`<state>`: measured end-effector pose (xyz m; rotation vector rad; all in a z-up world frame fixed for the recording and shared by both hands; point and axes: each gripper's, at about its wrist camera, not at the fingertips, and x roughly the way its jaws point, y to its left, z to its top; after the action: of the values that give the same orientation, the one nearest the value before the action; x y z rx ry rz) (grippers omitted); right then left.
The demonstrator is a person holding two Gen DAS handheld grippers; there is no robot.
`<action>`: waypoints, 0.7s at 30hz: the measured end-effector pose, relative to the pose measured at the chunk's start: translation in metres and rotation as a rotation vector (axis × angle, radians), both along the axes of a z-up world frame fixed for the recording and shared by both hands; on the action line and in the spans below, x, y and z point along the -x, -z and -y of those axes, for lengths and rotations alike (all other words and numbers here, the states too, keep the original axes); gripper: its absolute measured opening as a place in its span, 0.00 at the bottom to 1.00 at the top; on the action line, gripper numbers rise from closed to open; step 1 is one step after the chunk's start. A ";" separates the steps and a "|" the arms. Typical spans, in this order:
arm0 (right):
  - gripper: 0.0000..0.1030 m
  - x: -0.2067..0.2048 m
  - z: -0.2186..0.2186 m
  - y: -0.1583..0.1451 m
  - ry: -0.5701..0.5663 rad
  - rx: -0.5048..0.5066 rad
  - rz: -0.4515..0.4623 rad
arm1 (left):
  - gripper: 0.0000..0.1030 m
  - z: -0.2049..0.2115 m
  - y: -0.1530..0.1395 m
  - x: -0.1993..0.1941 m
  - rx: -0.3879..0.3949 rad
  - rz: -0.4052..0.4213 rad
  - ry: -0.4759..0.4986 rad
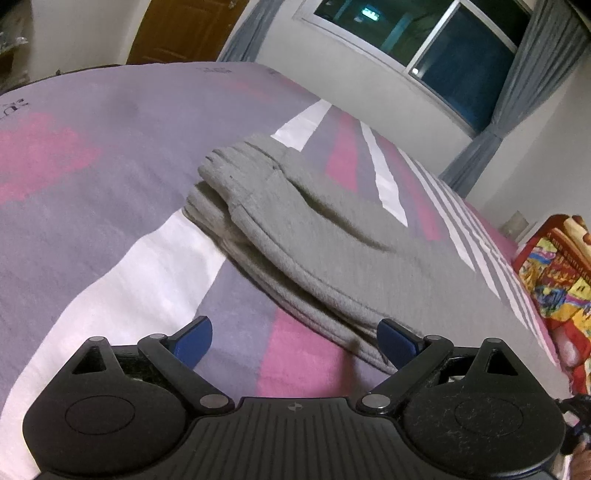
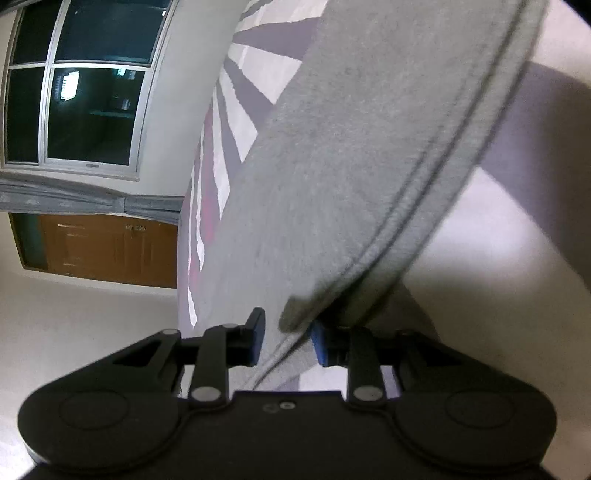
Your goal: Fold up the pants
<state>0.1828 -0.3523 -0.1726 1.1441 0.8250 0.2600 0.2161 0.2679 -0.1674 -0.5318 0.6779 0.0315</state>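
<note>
Grey sweatpants [image 1: 314, 236] lie folded in layers on a bed with a purple, pink and white cover [image 1: 110, 184]. In the left wrist view my left gripper [image 1: 295, 339] is open and empty, just in front of the near edge of the pants; its right fingertip [image 1: 397, 341] is at the fabric edge. In the right wrist view the pants [image 2: 351, 147] fill the middle. My right gripper [image 2: 286, 341] is open, its jaws standing either side of a seamed fabric edge [image 2: 295, 314], not clamped on it.
A colourful patterned cushion or blanket [image 1: 554, 280] lies at the right edge of the bed. A window with grey curtains [image 1: 461, 55] and a brown door [image 1: 177, 29] are behind the bed. The wall [image 2: 166, 129] borders the bed.
</note>
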 end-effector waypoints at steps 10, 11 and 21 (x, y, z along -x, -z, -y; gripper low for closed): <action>0.30 0.018 0.005 -0.017 -0.071 0.116 0.064 | 0.92 -0.005 -0.009 -0.005 0.026 0.035 -0.019; 0.45 0.023 0.008 -0.026 -0.075 0.137 0.106 | 0.92 -0.007 -0.011 -0.006 0.020 0.045 -0.027; 0.49 0.097 0.169 -0.037 0.443 0.208 0.119 | 0.92 -0.033 -0.003 -0.044 0.103 0.026 -0.110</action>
<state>0.0858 -0.5211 -0.1354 1.0727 0.4645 -0.1226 0.2602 0.3004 -0.1649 -0.6669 0.6269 0.0937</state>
